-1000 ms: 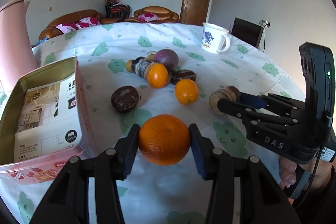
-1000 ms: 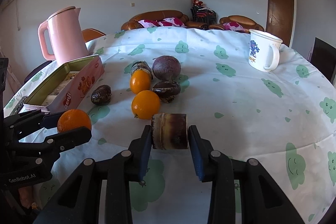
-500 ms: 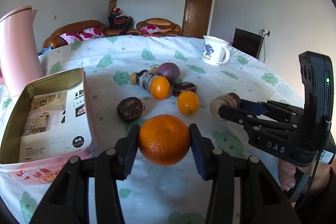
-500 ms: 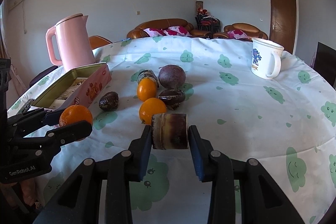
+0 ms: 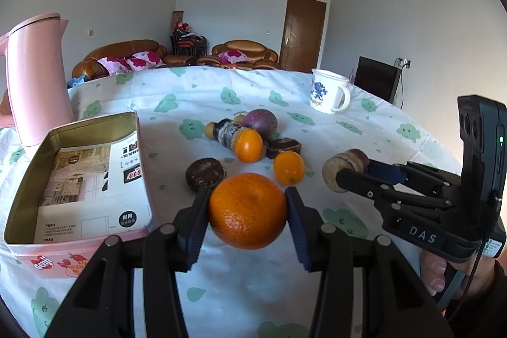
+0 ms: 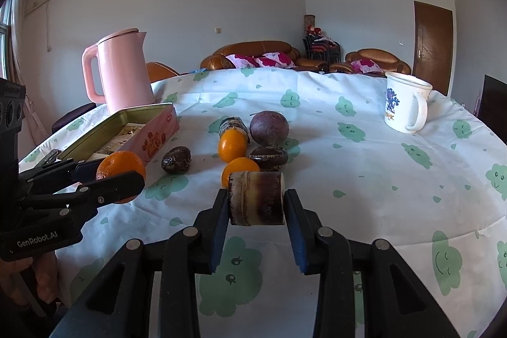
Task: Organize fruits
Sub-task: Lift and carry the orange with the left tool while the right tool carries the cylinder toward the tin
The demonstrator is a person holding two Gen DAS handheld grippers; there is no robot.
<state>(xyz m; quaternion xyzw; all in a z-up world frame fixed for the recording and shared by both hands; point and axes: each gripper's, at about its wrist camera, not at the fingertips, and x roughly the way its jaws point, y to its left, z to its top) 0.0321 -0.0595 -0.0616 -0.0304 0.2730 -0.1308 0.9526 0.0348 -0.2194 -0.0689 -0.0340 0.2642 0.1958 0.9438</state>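
Both your tongs are loaded above the table (image 5: 202,87).

Ahead-left of your left tongs (image 5: 248,211) lies the open tin (image 5: 28,179). Those tongs pinch the big orange (image 5: 248,211), lifted off the cloth, the loose fruit pile (image 5: 253,141) just beyond. Your right tongs (image 6: 256,199) clamp the sugarcane piece (image 6: 256,199) by its ends, with a small orange (image 6: 236,171) right behind it.
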